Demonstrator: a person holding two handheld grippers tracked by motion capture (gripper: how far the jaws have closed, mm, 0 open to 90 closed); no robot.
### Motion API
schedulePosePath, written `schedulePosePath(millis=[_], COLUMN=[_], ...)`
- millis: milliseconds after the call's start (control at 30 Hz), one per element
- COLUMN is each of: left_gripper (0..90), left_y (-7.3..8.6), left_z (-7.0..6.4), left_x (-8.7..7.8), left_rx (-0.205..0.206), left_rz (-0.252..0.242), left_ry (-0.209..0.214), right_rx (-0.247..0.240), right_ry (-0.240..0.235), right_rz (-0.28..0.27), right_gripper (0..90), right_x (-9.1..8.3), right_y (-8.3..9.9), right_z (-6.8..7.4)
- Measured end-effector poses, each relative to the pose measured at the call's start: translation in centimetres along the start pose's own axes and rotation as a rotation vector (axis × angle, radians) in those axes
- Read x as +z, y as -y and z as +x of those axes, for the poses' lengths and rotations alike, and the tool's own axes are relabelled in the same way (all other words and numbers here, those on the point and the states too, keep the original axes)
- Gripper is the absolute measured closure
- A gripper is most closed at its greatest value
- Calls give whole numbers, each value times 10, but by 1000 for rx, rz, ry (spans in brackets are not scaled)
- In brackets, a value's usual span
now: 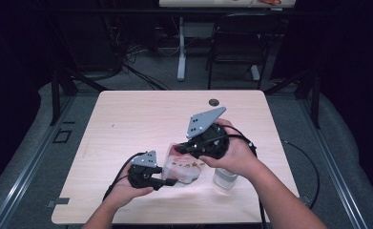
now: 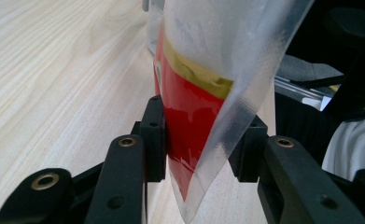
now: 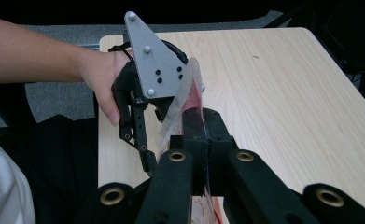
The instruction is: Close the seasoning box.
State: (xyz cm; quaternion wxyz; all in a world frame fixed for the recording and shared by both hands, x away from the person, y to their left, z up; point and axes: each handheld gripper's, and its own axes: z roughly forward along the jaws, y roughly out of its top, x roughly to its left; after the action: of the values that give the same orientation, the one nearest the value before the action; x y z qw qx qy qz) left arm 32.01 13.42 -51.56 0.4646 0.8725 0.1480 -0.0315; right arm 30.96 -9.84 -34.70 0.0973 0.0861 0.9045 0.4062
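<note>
A clear plastic bag [image 1: 186, 168] with a red and yellow printed band hangs just above the wooden table [image 1: 141, 119], held between both grippers. My left gripper [image 1: 170, 182] is shut on the bag's near left edge. In the left gripper view its jaws [image 2: 201, 144] pinch the bag [image 2: 194, 102] across the red band. My right gripper [image 1: 181, 149] is shut on the bag's upper far edge. In the right gripper view its jaws [image 3: 203, 128] are pressed together on the thin film [image 3: 189, 100], with the left gripper [image 3: 148, 158] and its hand just beyond.
A small clear container [image 1: 224, 179] stands on the table under the right wrist, partly hidden. A round grommet hole [image 1: 214, 102] marks the table's far edge. Beyond the table are a black chair [image 1: 236, 43], a desk leg [image 1: 181, 47] and floor cables.
</note>
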Motion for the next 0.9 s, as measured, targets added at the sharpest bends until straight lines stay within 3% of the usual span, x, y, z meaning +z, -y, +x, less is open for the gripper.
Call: schedulePosePath(millis=[400,800,900], left_gripper=[667,682,685], left_y=[-4,-8,-11], left_z=[-1,-3,-4], left_x=[-7,-11,-12], left_rx=[-14,-21,-20], left_rz=[78,125,150], left_ry=[-27,-68,-102], right_rx=[12,7,16], right_ry=[5,21,26], right_rz=[0,1,-7], right_gripper=[894,886,883], right_x=[-1,-3,-4], right_y=[9,17,21], right_z=[-3,-6,-8])
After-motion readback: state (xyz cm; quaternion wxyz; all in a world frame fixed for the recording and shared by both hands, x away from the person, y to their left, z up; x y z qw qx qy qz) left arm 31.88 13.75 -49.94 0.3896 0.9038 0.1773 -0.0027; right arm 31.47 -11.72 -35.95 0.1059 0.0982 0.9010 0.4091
